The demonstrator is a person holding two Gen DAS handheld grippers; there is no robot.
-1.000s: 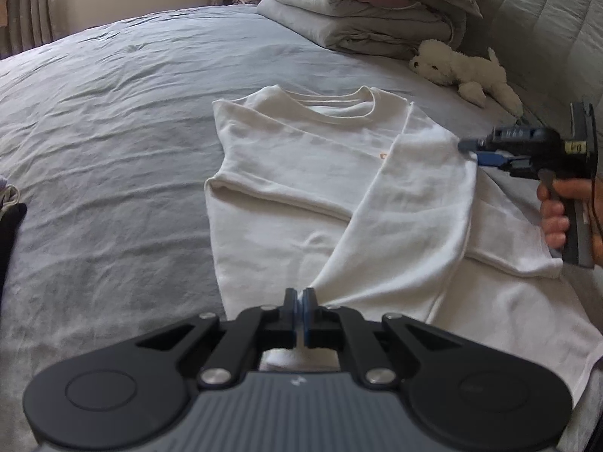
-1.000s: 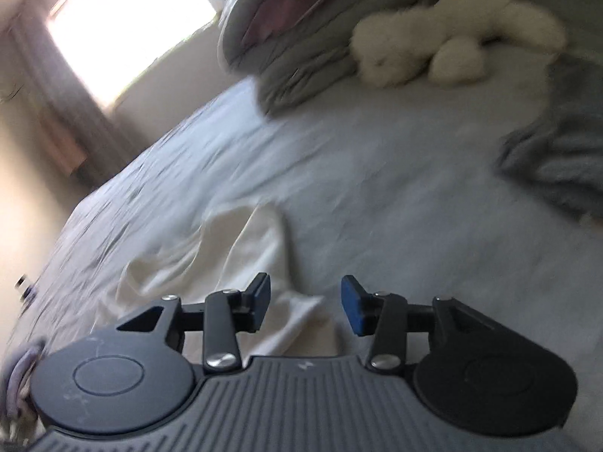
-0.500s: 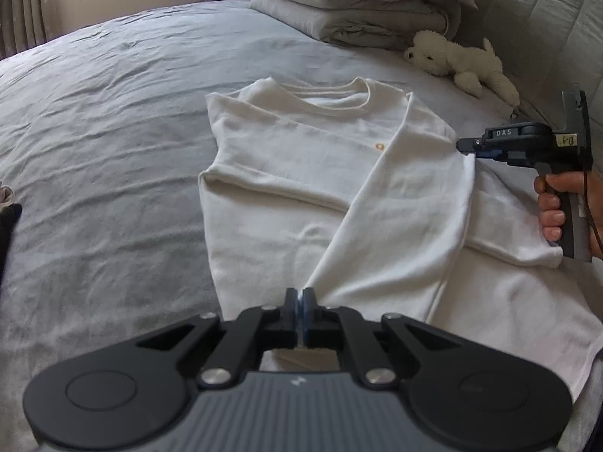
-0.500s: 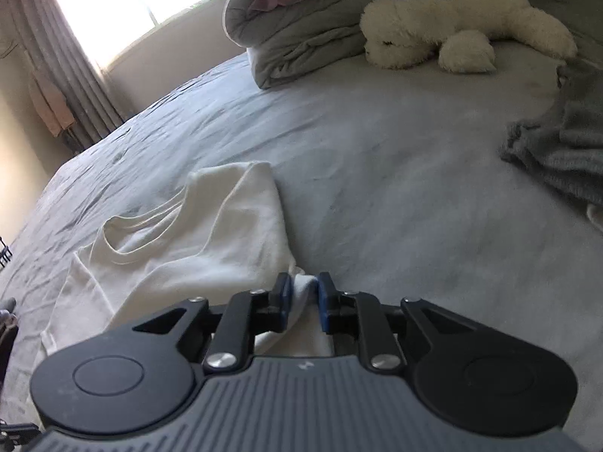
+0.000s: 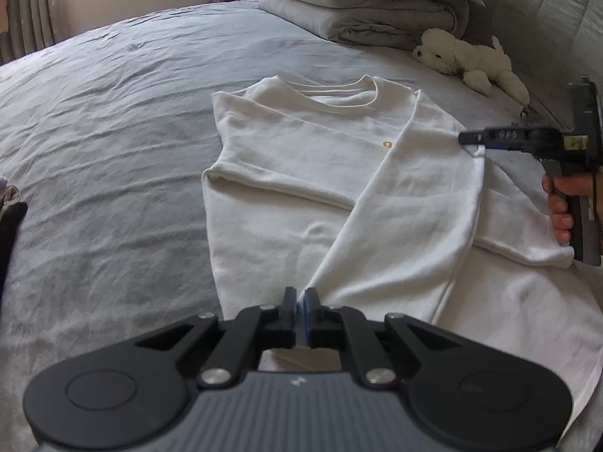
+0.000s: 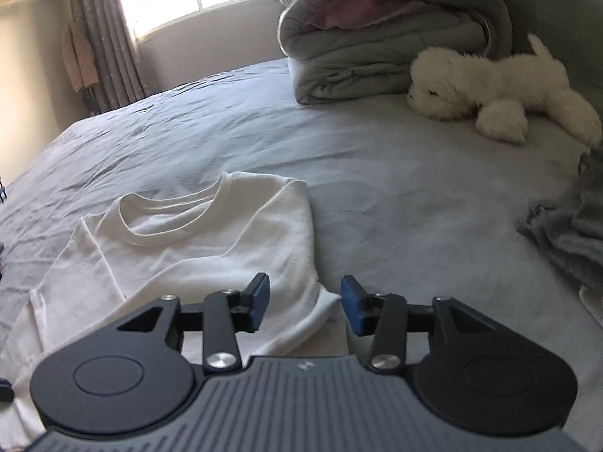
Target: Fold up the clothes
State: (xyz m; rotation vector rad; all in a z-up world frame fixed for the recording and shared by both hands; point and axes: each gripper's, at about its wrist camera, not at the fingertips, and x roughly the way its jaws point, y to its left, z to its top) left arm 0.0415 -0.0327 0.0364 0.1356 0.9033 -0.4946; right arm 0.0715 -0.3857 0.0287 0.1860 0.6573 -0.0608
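A white sweatshirt [image 5: 301, 173] lies part-folded on a grey bed sheet [image 5: 113, 132]. The left gripper [image 5: 300, 310] pinches a fold of it at the near hem. The right gripper [image 6: 305, 301], its jaws opening, straddles the shoulder fold without pressing. Beyond, right: folded grey duvet [image 6: 377, 45], white plush dog [image 6: 501, 86], crumpled grey cloth [image 6: 565, 233].

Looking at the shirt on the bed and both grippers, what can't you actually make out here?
- Shirt hem: left wrist view, hidden behind the left gripper.
- Shirt's right side: cut off by that view's edge.
- Small orange mark: too small to identify.
- Grey cloth: right wrist view, cut off at the edge.
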